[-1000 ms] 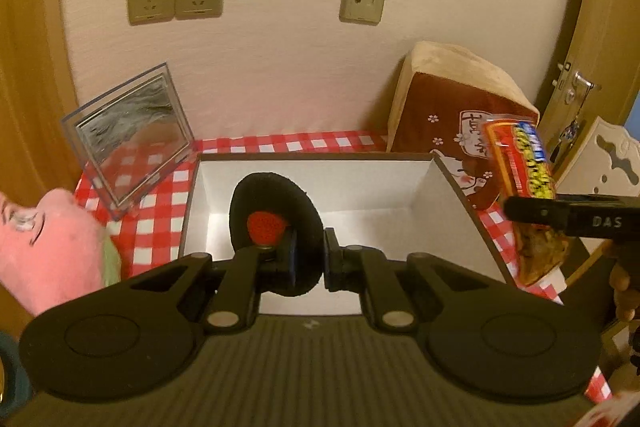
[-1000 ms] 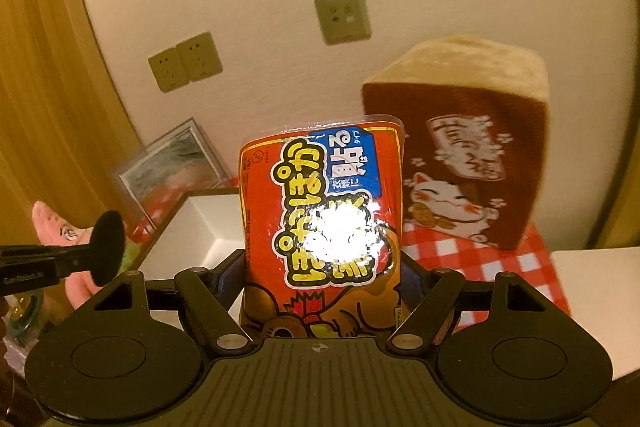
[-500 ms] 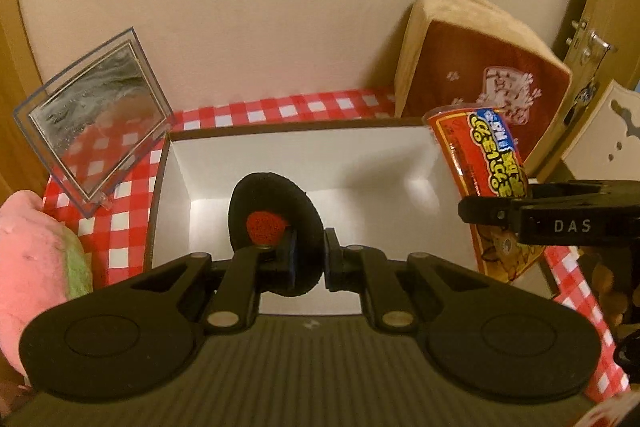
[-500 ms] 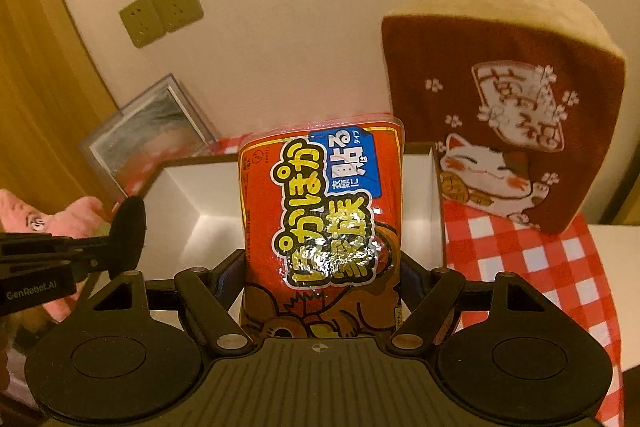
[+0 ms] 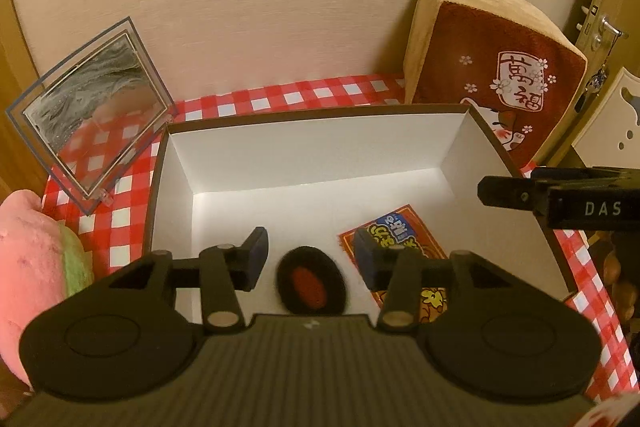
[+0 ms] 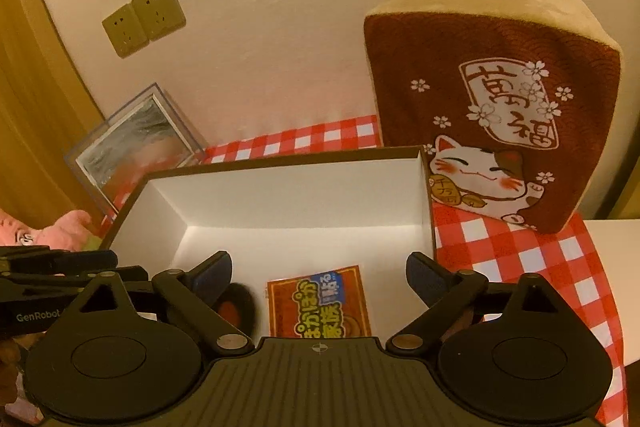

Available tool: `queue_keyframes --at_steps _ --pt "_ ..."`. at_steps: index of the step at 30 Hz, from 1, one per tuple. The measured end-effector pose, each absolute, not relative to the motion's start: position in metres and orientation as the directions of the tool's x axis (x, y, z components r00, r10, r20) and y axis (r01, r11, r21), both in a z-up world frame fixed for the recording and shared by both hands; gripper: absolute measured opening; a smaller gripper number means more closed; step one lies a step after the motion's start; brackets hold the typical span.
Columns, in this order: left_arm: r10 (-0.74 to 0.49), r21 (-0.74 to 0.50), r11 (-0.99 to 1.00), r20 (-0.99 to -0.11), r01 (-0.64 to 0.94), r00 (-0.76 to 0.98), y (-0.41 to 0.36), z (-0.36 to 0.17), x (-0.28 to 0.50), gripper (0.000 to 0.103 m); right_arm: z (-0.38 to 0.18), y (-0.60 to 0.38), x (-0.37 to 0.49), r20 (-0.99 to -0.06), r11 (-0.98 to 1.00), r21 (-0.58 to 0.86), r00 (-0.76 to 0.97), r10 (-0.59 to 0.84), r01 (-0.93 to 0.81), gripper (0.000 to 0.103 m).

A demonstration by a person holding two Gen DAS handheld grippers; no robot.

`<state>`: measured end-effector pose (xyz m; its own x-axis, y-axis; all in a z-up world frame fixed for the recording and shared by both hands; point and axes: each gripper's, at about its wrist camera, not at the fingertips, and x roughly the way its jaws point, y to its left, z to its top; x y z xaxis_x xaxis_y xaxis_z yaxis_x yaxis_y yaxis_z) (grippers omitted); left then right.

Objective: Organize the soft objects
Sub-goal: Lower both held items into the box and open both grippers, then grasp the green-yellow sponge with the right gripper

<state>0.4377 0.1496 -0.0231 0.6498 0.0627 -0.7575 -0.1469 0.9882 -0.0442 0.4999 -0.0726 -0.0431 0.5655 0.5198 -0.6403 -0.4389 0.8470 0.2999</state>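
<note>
Left wrist view: the left gripper [image 5: 307,257] was seen with its fingers [image 5: 256,253] spreading and nothing pinched; the black round pad with a red centre [image 5: 311,282] lay loose on the floor of the white box [image 5: 304,151], just beyond and between the fingers. To the right of those fingers, partly hidden behind the right one, the red snack-style packet [image 5: 394,233] lay flat on the box floor. The right gripper [image 6: 319,277] was likewise seen with its fingers spreading wide and empty, the packet resting just ahead of and between them.

Both items were judged to be deposited, so the risk lay in the withdrawal: a finger could catch the packet's edge or the pad and drag it back out, or the near wall of the box could be knocked and the box shoved across the checked cloth on the counter [image 6: 500,255]. With both grippers close together over one box, a collision between them was also thought possible.

Readable writing: "DAS" on the right gripper's side, "GenRobot" on the left gripper's side, Japanese characters on the packet, and two characters in a cartouche above a beckoning cat on the brown plush cushion [image 6: 492,99]. A pink plush toy [image 5: 32,267] remained outside the box, left of the fingers.
</note>
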Motion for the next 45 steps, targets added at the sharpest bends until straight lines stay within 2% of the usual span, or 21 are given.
queue_keyframes --at_steps 16,27,34,39,45 --pt "0.058 -0.068 0.985 -0.741 -0.161 0.669 0.148 -0.008 0.414 0.044 -0.034 -0.082 0.482 -0.627 0.838 0.296 0.568 0.533 -0.459 0.094" --pt "0.068 -0.093 0.977 -0.722 -0.194 0.689 0.143 0.010 0.367 0.045 -0.015 -0.102 0.450 -0.562 0.808 0.320 0.588 0.582 -0.495 0.094" --pt "0.063 -0.109 0.972 -0.729 -0.207 0.681 0.132 0.004 0.318 0.052 -0.012 -0.130 0.413 -0.523 0.791 0.349 0.595 0.610 -0.503 0.094" --pt "0.031 -0.138 0.967 -0.767 -0.213 0.641 0.118 -0.021 0.282 0.055 -0.028 -0.149 0.382 -0.545 0.788 0.364 0.573 0.612 -0.497 0.094" --pt "-0.007 -0.145 0.969 -0.825 -0.200 0.566 0.089 -0.058 0.252 0.055 -0.066 -0.152 0.344 -0.630 0.791 0.345 0.500 0.594 -0.505 0.094"
